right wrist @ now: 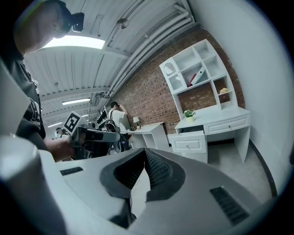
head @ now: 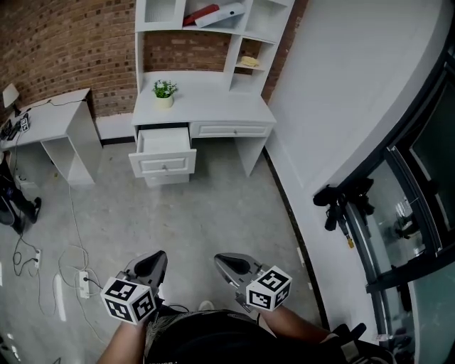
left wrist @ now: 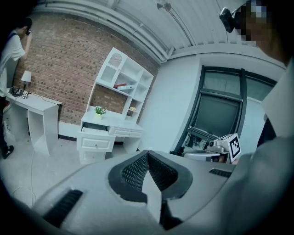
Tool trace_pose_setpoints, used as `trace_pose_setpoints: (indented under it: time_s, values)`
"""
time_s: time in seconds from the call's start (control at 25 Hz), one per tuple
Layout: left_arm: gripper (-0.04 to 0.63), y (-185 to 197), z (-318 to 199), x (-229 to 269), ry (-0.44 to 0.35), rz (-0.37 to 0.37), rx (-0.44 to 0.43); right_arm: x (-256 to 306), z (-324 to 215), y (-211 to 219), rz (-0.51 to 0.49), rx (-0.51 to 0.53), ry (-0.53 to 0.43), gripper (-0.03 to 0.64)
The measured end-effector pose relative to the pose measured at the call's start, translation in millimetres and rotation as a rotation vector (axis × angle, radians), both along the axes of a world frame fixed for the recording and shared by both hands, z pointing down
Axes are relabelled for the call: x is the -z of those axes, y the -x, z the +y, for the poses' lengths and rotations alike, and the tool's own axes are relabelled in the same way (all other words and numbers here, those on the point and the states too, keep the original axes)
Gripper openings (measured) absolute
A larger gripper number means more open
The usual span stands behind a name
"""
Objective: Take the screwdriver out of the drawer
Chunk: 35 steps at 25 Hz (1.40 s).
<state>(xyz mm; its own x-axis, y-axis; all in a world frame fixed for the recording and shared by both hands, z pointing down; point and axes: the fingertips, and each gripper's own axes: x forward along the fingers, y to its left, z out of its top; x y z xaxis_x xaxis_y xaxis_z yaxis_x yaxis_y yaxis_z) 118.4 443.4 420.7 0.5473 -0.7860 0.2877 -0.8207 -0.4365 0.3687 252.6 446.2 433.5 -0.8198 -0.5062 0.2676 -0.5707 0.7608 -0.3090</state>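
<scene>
The white desk (head: 213, 108) stands far ahead against the brick wall, with its upper left drawer (head: 165, 151) pulled out. No screwdriver shows from here; the drawer's inside looks pale and bare. My left gripper (head: 153, 264) and right gripper (head: 230, 265) hang close to my body, well short of the desk, side by side above the floor. Both are shut with nothing between the pads. The left gripper view has its jaw tips (left wrist: 147, 153) meeting, the drawer (left wrist: 95, 141) small and distant. The right gripper's tips (right wrist: 144, 150) also meet, with the drawer (right wrist: 189, 142) far off.
A potted plant (head: 164, 92) sits on the desk under a shelf unit holding a red book (head: 201, 14). A small white side table (head: 53, 117) stands left. Cables and a power strip (head: 84, 283) lie on the floor left. A white wall (head: 334, 92) runs along the right. A person (right wrist: 117, 121) stands beyond.
</scene>
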Motion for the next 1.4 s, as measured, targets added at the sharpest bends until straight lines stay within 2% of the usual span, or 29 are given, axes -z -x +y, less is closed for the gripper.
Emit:
trace_pose_setpoints:
  time_s: [0.28,0.64,1.0,1.4]
  values:
    - [0.018,-30,21,-9,0.012,-0.046,-0.012,-10,10,-25,0.011,0.024,0.017,0.006]
    - [0.018,-25,10,-12,0.018,-0.051,0.004,-18,0,-22,-0.013,0.015,0.039,0.006]
    - [0.018,-14,-33,-15,0.019,-0.039,0.001,-20,-38,-10,0.008,0.013,0.047,0.006]
    - [0.018,18,-106,-16,0.028,-0.058,0.002,-20,-110,21,0.01,0.013,0.058,0.006]
